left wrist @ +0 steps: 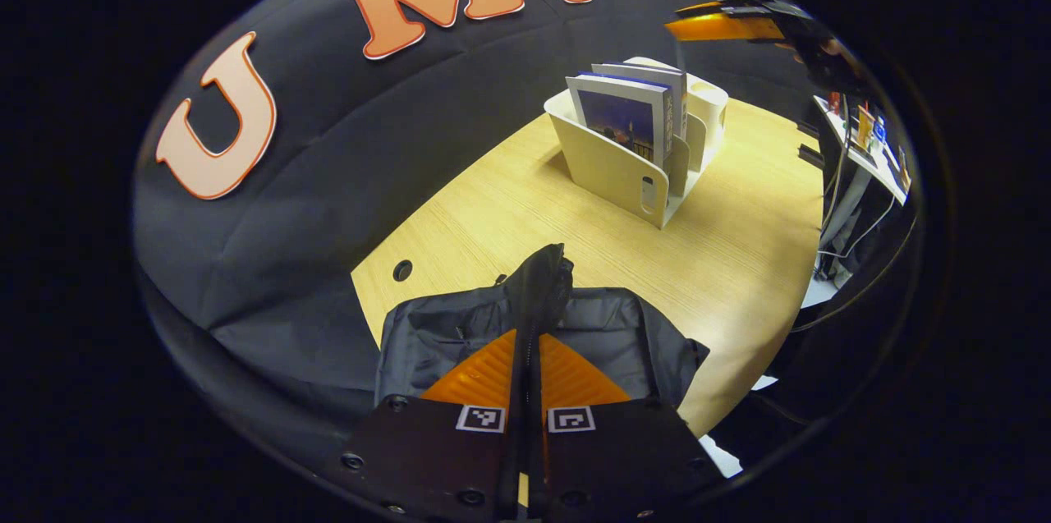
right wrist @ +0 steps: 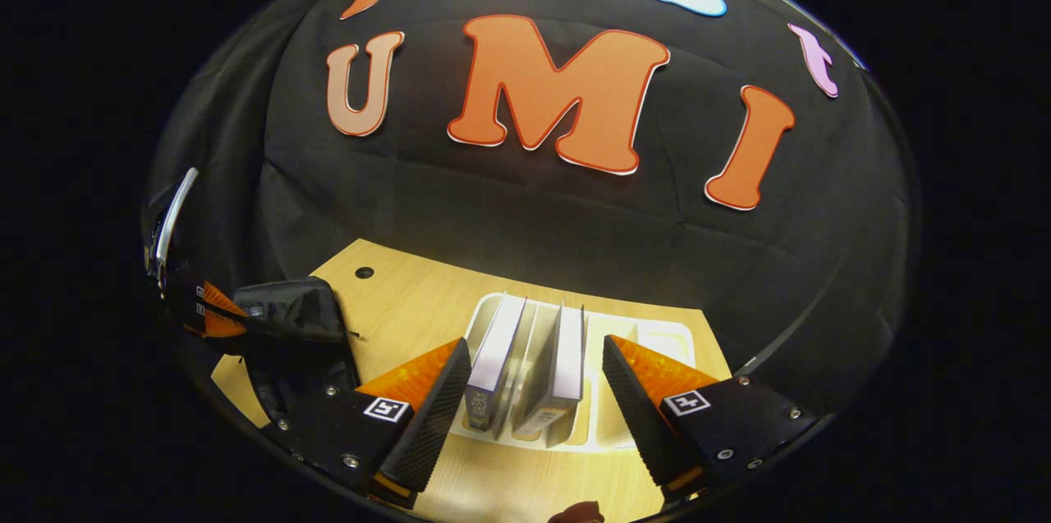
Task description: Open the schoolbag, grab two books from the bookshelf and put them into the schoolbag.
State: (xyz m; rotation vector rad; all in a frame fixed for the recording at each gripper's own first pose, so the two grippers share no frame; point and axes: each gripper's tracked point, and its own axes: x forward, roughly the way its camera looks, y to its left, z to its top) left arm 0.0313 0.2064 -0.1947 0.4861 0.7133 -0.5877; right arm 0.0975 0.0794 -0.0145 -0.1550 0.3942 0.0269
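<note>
My left gripper is shut on a raised fold of the black schoolbag, which lies on the wooden table's near-left corner. A white bookshelf stands farther back with two books upright in it. The right gripper hovers high above that shelf. In the right gripper view, my right gripper is open, its fingers straddling the two books from above without touching them. The bookshelf lies below. The left gripper holds the schoolbag at the far left.
The light wooden table has a cable hole near its left edge. The black booth cloth hangs close behind the table. Cluttered equipment and cables stand off the table's right side.
</note>
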